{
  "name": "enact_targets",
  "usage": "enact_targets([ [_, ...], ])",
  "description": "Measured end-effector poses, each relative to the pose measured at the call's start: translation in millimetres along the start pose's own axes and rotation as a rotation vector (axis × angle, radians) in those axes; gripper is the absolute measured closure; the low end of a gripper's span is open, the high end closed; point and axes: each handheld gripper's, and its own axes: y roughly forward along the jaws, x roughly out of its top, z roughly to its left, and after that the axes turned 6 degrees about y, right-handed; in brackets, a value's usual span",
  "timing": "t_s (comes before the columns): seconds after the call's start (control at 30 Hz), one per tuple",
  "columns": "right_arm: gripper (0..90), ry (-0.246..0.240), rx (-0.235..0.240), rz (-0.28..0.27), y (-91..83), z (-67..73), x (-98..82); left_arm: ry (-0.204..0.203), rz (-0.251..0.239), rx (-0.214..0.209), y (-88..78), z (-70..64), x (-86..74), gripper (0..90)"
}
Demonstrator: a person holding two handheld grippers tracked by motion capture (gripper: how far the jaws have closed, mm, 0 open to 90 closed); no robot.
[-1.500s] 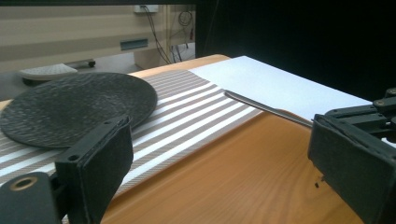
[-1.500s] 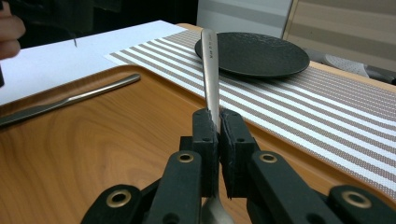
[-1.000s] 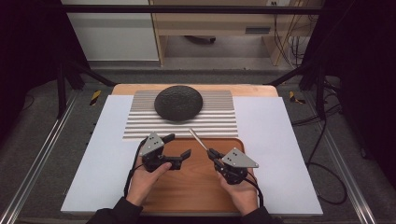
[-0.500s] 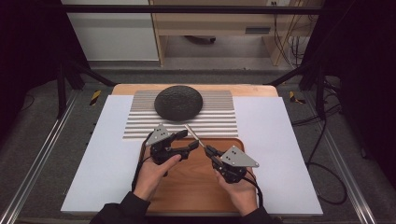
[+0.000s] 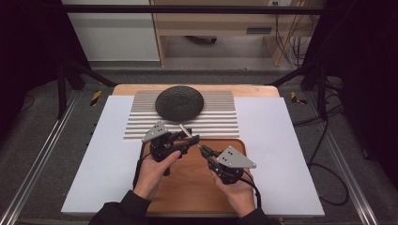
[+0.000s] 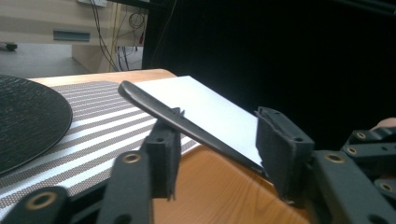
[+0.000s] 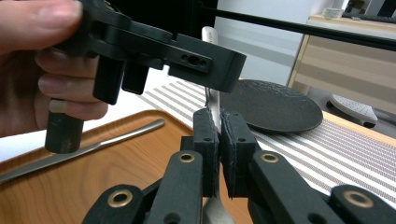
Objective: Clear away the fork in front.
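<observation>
While right claw (image 7: 218,140) pinches the utensil (image 6: 187,126), handle between left claw (image 6: 217,149) pads

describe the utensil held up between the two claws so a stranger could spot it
Find the wooden tray near the table's front edge. Above its far edge, a slim metal utensil slants toward the dark round plate, unlike the other piece of cutlery lying flat on the tray.

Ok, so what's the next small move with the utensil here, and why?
Probably finish closing the left gripper on the utensil. Its jaws have just been closing, yet a gap shows beside the handle between them, while the right gripper is shut on the other end.
</observation>
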Motion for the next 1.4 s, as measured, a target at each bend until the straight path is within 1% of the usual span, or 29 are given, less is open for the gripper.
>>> enact_targets([
  [0.03, 85.6, 0.004, 0.003, -0.004, -0.2, 0.6, 0.7, -0.029, -0.011, 0.006, -0.8, 0.1, 0.9, 57.7],
  [0.07, 85.5, 0.01, 0.007, -0.008, -0.2, 1.3, 1.2, -0.064, -0.029, -0.001, -1.8, 0.0, 2.1, 61.9],
  [0.1, 85.5, 0.013, 0.009, -0.007, 0.1, 1.5, 1.8, -0.095, -0.059, -0.025, -3.2, -0.1, 3.6, 69.7],
  [0.13, 85.3, 0.02, 0.012, -0.003, 1.3, 1.7, 2.1, -0.117, -0.084, -0.058, -4.1, -0.9, 5.5, 75.9],
  [0.17, 85.3, 0.026, 0.014, 0.004, 3.3, 1.7, 2.0, -0.125, -0.088, -0.077, -4.4, -3.5, 8.0, 82.0],
  [0.2, 90.0, 0.035, 0.011, 0.012, 5.6, 1.6, 1.6, -0.1, -0.085, -0.062, -4.7, -8.0, 10.8, 86.8],
  [0.23, 85.4, 0.052, 0.018, 0.021, 7.6, 1.1, 1.3, -0.026, -0.07, -0.019, -6.0, -13.3, 14.3, 85.2],
  [0.27, 82.1, 0.062, 0.021, 0.027, 9.2, 0.6, 1.1, 0.001, -0.067, -0.031, -8.2, -16.1, 17.8, 86.7],
  [0.37, 73.5, 0.067, 0.033, 0.027, 7.6, 1.5, 1.3, 0.126, -0.059, 0.055, -19.1, -22.8, 27.9, 87.0],
  [0.4, 71.0, 0.064, 0.033, 0.029, 6.1, 1.3, 1.3, 0.144, -0.061, 0.064, -23.2, -22.8, 30.8, 86.9],
  [0.47, 65.8, 0.063, 0.034, 0.042, 3.5, 0.1, 0.3, 0.159, -0.068, 0.08, -32.0, -21.1, 34.8, 86.9],
  [0.5, 63.3, 0.064, 0.03, 0.048, 2.6, -0.9, -0.9, 0.175, -0.065, 0.091, -36.3, -20.5, 35.8, 87.0],
  [0.53, 61.5, 0.064, 0.03, 0.057, 2.0, -2.0, -2.5, 0.197, -0.056, 0.1, -41.0, -19.6, 36.1, 86.9],
  [0.6, 57.8, 0.071, 0.024, 0.073, 1.7, -4.6, -6.9, 0.219, -0.055, 0.116, -50.4, -18.2, 33.8, 86.9],
  [0.63, 55.9, 0.073, 0.018, 0.079, 2.0, -6.1, -9.7, 0.226, -0.054, 0.122, -55.2, -17.0, 31.8, 86.9],
  [0.7, 53.8, 0.071, 0.007, 0.095, 3.0, -8.8, -15.6, 0.218, -0.056, 0.132, -63.1, -14.1, 27.1, 86.9],
  [0.73, 51.9, 0.064, -0.005, 0.105, 3.6, -10.1, -18.9, 0.219, -0.045, 0.135, -64.6, -12.4, 26.0, 86.9],
  [0.77, 50.4, 0.069, -0.012, 0.114, 3.7, -11.8, -22.1, 0.225, -0.032, 0.131, -65.6, -10.9, 26.1, 86.9],
  [0.87, 45.6, 0.106, -0.017, 0.115, 2.6, -16.8, -30.1, 0.217, -0.041, 0.128, -71.1, -8.0, 27.1, 86.9],
  [0.97, 34.8, 0.119, -0.034, 0.119, 1.8, -19.5, -33.8, 0.219, -0.042, 0.134, -76.3, -8.0, 27.2, 86.9],
  [1.0, 29.9, 0.123, -0.029, 0.118, 2.0, -19.9, -34.3, 0.215, -0.041, 0.134, -78.0, -7.7, 27.1, 86.9],
  [1.07, 21.8, 0.12, -0.05, 0.117, 2.7, -19.8, -34.6, 0.203, -0.044, 0.135, -80.1, -7.0, 26.7, 86.9],
  [1.13, 17.0, 0.127, -0.07, 0.117, 3.4, -20.2, -34.8, 0.206, -0.04, 0.141, -81.8, -6.3, 26.3, 86.9],
  [1.17, 15.2, 0.132, -0.088, 0.119, 3.6, -20.4, -34.8, 0.207, -0.036, 0.141, -82.8, -5.5, 26.1, 86.9],
  [1.23, 12.6, 0.141, -0.104, 0.127, 4.1, -21.8, -35.3, 0.2, -0.038, 0.142, -85.6, -3.2, 25.6, 86.9],
  [1.27, 12.1, 0.142, -0.109, 0.13, 3.9, -22.7, -35.5, 0.199, -0.036, 0.144, -87.4, -1.7, 25.2, 86.9],
  [1.33, 11.6, 0.119, -0.102, 0.125, 2.8, -24.7, -37.2, 0.192, -0.024, 0.145, -91.2, 2.5, 23.4, 86.9],
  [1.37, 11.4, 0.116, -0.107, 0.123, 2.1, -25.8, -37.7, 0.186, -0.023, 0.148, -93.2, 4.8, 21.9, 86.9],
  [1.4, 11.6, 0.125, -0.111, 0.12, 1.5, -27.2, -37.8, 0.179, -0.021, 0.153, -95.2, 7.1, 20.3, 86.8],
])
